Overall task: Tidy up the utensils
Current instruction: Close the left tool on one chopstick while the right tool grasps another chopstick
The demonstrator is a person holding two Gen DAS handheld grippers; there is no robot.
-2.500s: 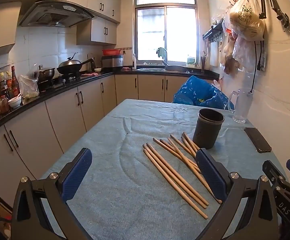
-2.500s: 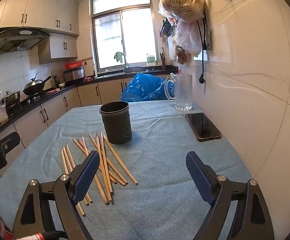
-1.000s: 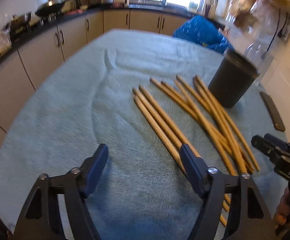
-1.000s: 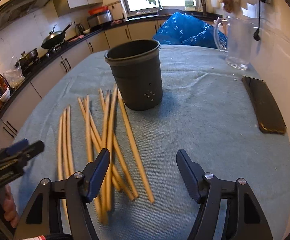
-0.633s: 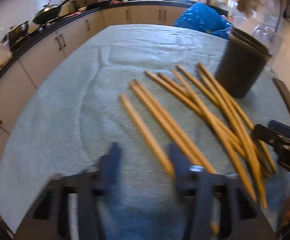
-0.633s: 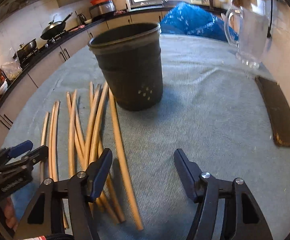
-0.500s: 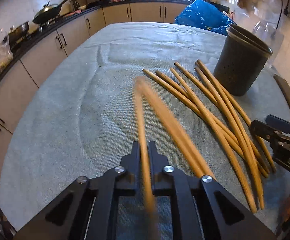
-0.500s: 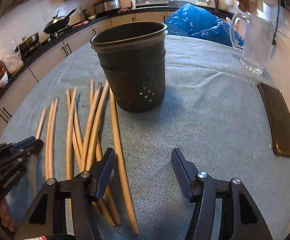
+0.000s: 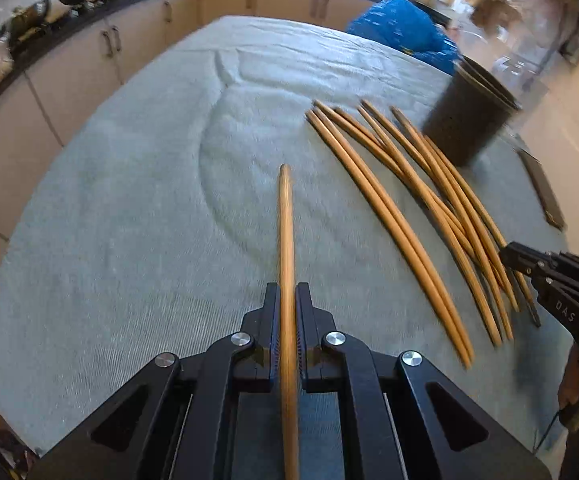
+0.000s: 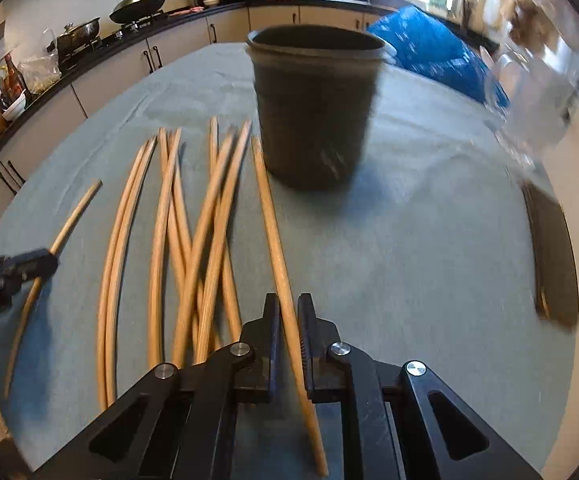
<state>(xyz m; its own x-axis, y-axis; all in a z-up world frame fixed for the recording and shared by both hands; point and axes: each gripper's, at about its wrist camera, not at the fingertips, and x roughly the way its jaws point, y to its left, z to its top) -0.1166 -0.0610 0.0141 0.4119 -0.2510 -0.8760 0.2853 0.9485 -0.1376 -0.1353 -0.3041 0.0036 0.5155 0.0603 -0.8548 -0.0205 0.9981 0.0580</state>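
Several wooden chopsticks [image 9: 401,184] lie fanned on the grey-blue tablecloth beside a dark cylindrical utensil holder [image 9: 467,120]. My left gripper [image 9: 288,300] is shut on one chopstick [image 9: 285,216], which points forward over the cloth. My right gripper [image 10: 288,312] is shut on another chopstick [image 10: 269,208], the rightmost of the pile [image 10: 193,216], whose far end reaches the foot of the holder [image 10: 313,108]. Each gripper shows at the edge of the other's view, the right one [image 9: 529,264] and the left one [image 10: 29,266].
A dark phone [image 10: 553,256] lies on the cloth near the right wall. A glass jug [image 10: 529,92] and a blue bag [image 10: 437,60] stand behind the holder. The tablecloth [image 9: 129,208] ends at the table's left edge, with kitchen counters [image 9: 69,60] beyond.
Both grippers came down to the pile and shut, the left first and then the right, each on one chopstick. The left chopstick has swung away from the pile.
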